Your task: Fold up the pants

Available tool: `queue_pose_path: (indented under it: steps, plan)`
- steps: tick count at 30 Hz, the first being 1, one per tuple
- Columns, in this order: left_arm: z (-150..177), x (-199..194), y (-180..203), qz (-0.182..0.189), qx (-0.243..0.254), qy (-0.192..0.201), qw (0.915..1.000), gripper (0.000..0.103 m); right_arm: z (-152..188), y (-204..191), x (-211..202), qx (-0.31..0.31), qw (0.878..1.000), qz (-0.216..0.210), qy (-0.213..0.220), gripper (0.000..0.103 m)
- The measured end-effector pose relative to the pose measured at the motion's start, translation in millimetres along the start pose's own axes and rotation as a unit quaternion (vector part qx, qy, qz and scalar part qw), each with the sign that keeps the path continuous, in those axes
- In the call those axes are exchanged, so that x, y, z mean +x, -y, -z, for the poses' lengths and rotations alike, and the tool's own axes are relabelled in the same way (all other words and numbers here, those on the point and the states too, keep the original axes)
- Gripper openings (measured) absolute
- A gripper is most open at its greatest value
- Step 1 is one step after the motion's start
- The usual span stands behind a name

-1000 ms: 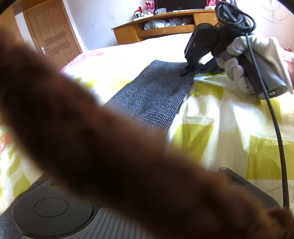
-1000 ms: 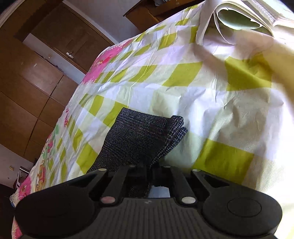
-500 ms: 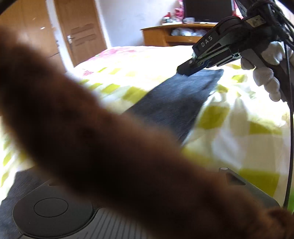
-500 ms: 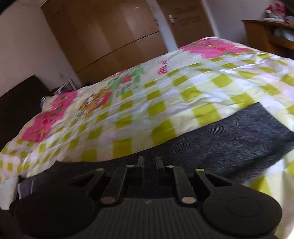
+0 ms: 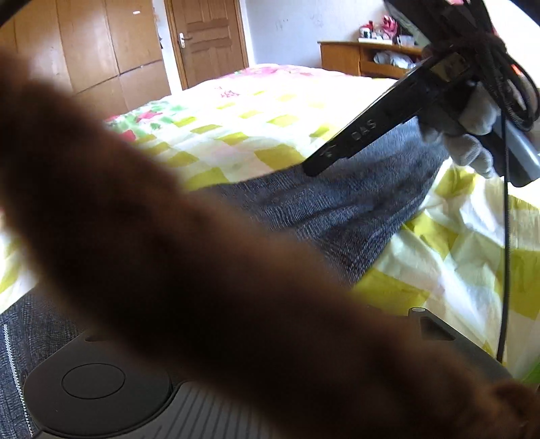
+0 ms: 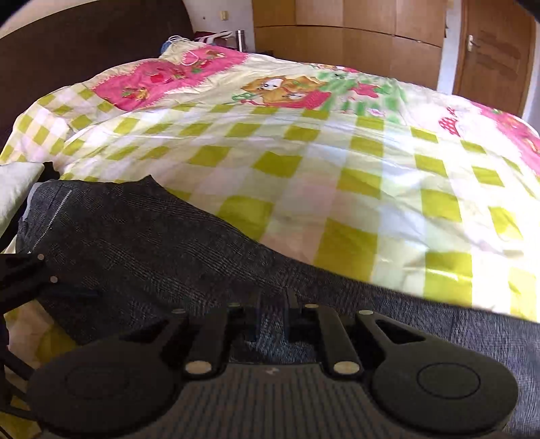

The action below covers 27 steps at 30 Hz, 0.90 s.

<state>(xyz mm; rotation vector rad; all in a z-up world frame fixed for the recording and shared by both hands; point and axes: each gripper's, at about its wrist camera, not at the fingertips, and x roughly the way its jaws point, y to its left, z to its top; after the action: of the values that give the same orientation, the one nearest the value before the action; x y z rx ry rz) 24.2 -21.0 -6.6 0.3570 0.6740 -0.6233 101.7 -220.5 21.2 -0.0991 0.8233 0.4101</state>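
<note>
Between the near-shut jaws of our right gripper (image 6: 271, 315) we see dark grey cloth, the leg of the pants (image 6: 141, 243), and the fingers (image 6: 253, 319) appear to pinch it. From the left wrist view, that gripper (image 5: 312, 167) reaches in from the upper right, held by a gloved hand (image 5: 469, 128), its tip over the same cloth. Our left gripper we cannot judge from its own camera: a blurred brown furry shape (image 5: 175, 256) covers its fingers; its jaws have just been opening, and what lies between them is hidden. The pants lie stretched across the bed (image 6: 337, 175), on a yellow-green checked cover with pink prints. Beyond stand a wooden wardrobe (image 6: 354, 30), a door (image 5: 206, 37) and a desk (image 5: 354, 57) whose open shelf holds something pale we cannot make out.
</note>
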Motion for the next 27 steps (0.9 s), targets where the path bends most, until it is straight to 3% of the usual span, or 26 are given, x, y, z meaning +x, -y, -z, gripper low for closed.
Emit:
queue_pose_path:
  steps: [3, 5, 9, 12, 15, 17, 20, 24, 27]
  plan:
    - [-4.7, 2.5, -6.0, 0.005, -0.024, 0.015, 0.9996, 0.068, -3.5, -7.3, 27.1, 0.001, 0.998, -0.046, -0.031, 0.027]
    - [-2.7, 12.9, -7.4, 0.005, -0.023, -0.001, 0.9997, 0.068, 2.2, -7.2, 49.6, 0.009, 0.998, -0.024, -0.051, 0.024]
    - [7.1, 17.0, -5.5, 0.021, -0.007, -0.022, 0.9995, 0.069, -10.3, 6.1, 53.0, 0.066, 0.997, 0.012, -0.034, 0.023]
    - [11.0, 9.3, -5.6, 0.019, -0.003, -0.022, 0.9996, 0.069, -22.6, -8.6, 37.3, 0.056, 0.998, -0.022, 0.001, 0.026]
    - [13.8, 4.5, -12.6, 0.006, -0.017, -0.022, 0.9996, 0.069, -29.2, -37.0, 46.3, 0.028, 0.997, -0.068, -0.007, 0.026]
    - [18.2, 3.5, -16.9, 0.001, -0.018, -0.036, 0.9992, 0.069, -28.3, -44.7, 70.3, 0.030, 0.997, -0.055, -0.034, 0.025]
    - [24.8, -6.5, -23.5, -0.013, -0.017, -0.047, 0.9987, 0.069, -32.6, -43.5, 79.7, 0.055, 0.997, -0.030, -0.038, 0.021]
    - [26.5, -29.1, -39.4, -0.035, -0.036, -0.034, 0.9982, 0.069, -46.5, -63.5, 56.0, 0.021, 0.998, -0.054, 0.004, 0.023]
    - [28.6, -34.6, -56.0, -0.052, -0.063, -0.033, 0.9961, 0.069, -63.8, -72.4, 66.0, 0.026, 0.997, -0.073, 0.009, 0.025]
